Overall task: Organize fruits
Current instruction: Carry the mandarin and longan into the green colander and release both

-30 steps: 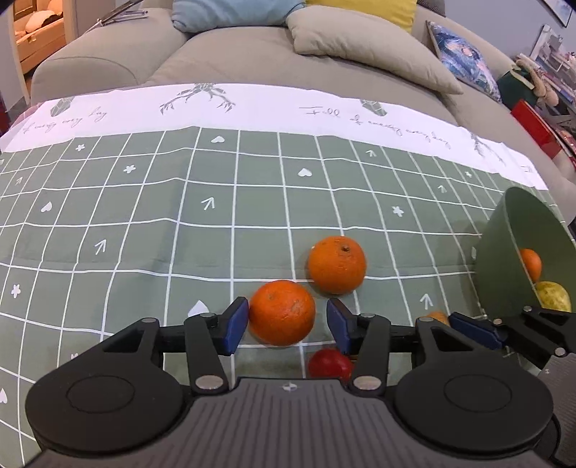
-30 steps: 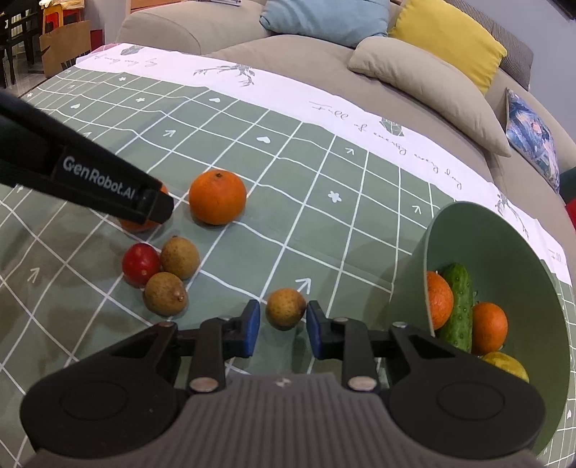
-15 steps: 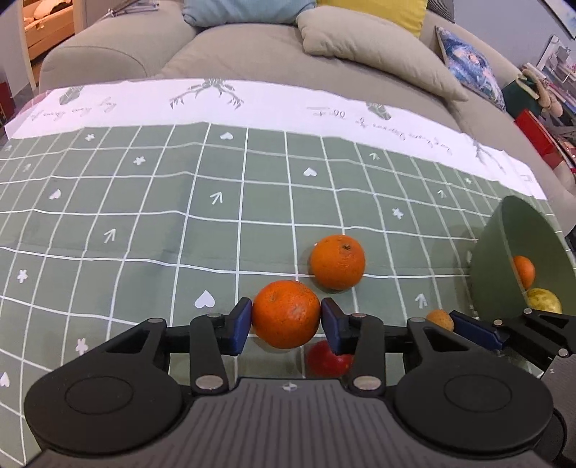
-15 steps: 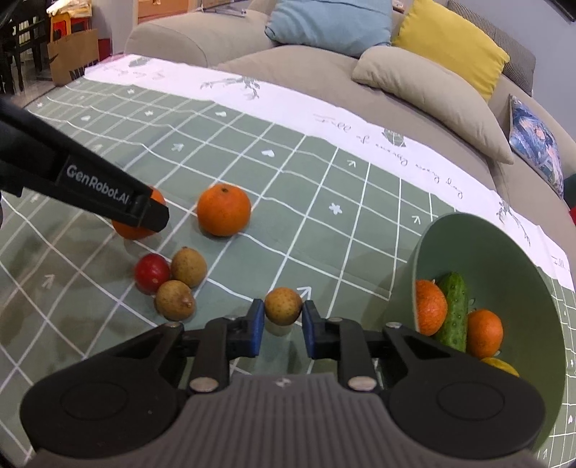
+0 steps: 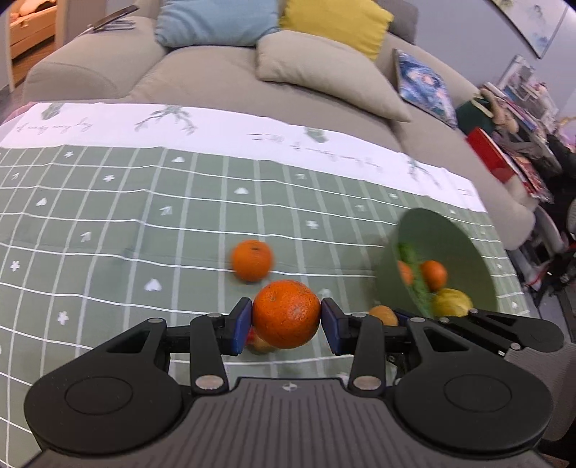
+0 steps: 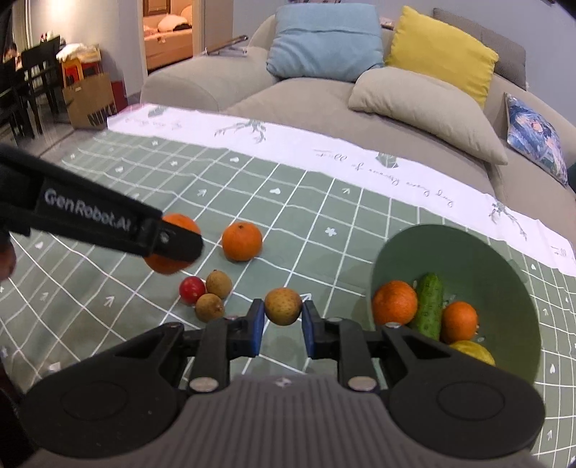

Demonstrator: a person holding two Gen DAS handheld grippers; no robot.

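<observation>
Orange between left hand-held gripper pads

Beige sofa is running behind the desk, which is wearing a green grid cloth with a white border. Blue, yellow, beige and patterned cushions are sitting on it. Paper bag and dark chairs are standing far left; a lit doorway is showing behind.
</observation>
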